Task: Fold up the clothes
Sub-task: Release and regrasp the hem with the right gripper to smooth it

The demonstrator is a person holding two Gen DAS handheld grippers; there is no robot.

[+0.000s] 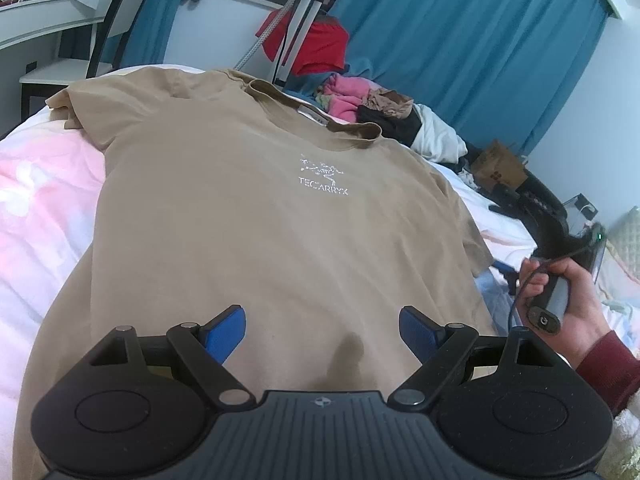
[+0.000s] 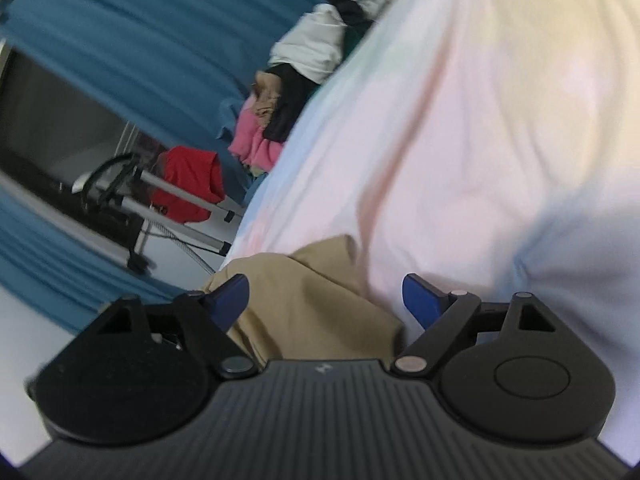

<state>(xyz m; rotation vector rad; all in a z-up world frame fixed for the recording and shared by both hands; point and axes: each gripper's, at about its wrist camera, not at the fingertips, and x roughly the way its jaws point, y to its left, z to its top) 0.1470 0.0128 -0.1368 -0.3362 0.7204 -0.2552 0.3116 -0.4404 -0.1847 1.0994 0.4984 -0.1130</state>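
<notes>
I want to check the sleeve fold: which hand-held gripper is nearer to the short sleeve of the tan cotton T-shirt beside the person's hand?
Right. The right hand-held gripper is open over that sleeve; the left hand-held gripper is open over the hem.

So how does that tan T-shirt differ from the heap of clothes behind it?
The tan T-shirt lies spread flat, front up, a white logo on its chest; the heap of clothes is bunched and crumpled. The T-shirt is one colour; the heap mixes pink, black and white. The T-shirt lies nearest the left gripper; the heap lies beyond its collar. Both rest on the bed.
</notes>
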